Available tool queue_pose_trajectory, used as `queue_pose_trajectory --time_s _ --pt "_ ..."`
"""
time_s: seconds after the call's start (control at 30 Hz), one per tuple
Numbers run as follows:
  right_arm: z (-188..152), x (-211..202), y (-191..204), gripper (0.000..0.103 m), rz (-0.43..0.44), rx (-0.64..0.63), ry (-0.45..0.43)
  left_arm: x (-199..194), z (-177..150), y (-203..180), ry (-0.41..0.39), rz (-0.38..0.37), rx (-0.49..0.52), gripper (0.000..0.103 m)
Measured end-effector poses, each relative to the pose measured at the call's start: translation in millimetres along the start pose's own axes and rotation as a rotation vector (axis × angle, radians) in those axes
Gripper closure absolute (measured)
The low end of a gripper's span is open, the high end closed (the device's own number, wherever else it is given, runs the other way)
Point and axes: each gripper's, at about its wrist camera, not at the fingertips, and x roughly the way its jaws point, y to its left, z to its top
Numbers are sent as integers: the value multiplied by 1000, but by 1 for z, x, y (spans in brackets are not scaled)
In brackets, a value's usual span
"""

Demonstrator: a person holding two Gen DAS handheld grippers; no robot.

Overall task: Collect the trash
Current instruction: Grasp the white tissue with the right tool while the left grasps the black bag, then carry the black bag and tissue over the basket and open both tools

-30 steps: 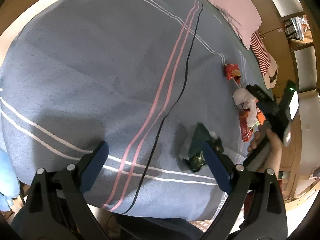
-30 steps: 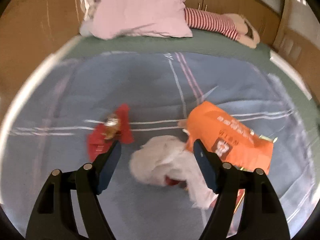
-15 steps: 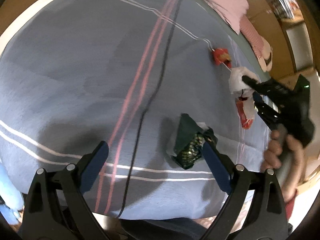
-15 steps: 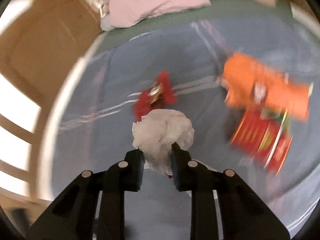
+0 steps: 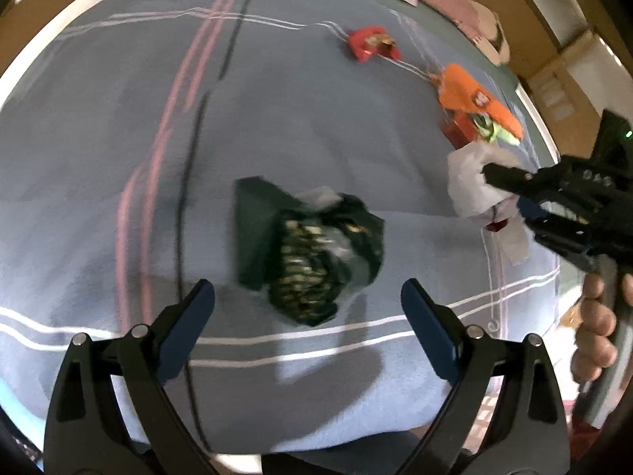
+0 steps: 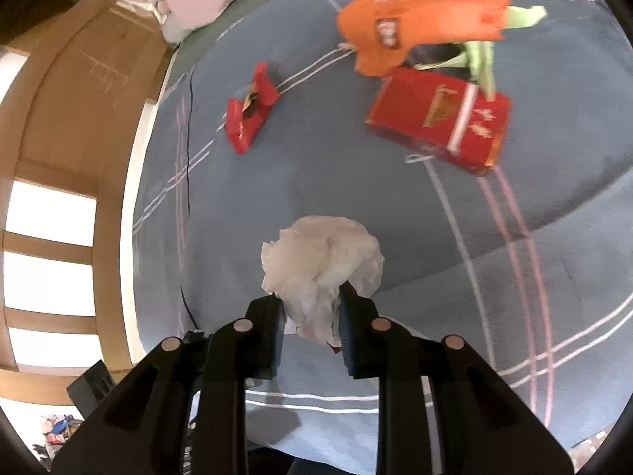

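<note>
On blanket: red box, orange bag.

I see a crumpled white tissue wad low at centre, pinched and lifted; a small red wrapper upper left, an orange bag overlapping a red box upper right, all lying flat.

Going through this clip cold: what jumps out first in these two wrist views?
The right gripper, shut on a crumpled white tissue held above the blue striped blanket. Beyond it lie an orange wrapper overlapping a red box, and a small red wrapper to their left. In the left wrist view, a dark green crumpled bag lies just ahead of the open left gripper.
</note>
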Motion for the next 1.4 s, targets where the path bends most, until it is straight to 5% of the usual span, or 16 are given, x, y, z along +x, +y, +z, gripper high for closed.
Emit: queue_pose_trajectory --time_s 0.2,0.37,0.63,0.87,1.07,1.23,1.4 --pt "-29 -30 8 78 -117 -172 -108 9 1 -12 -48 70 63 49" --pt "-69 -62 19 78 -188 -300 -218 -3 0 -12 -77 27 58 52" --pt "-95 -101 18 78 -167 -306 -329 -69 -15 -37 -298 -4 194 52" --pt "-137 -176 -17 78 -132 -249 -411 -109 -43 -83 -398 -156 337 52" --pt "-188 -223 -69 78 -189 -113 -366 -107 -78 -135 -327 -312 471 52" --pt "-226 -207 -118 78 -259 -2 -224 -95 -108 -170 -261 -361 586 52" --pt "-244 -171 -139 59 -295 41 -56 -95 -125 -180 -234 -429 596 52"
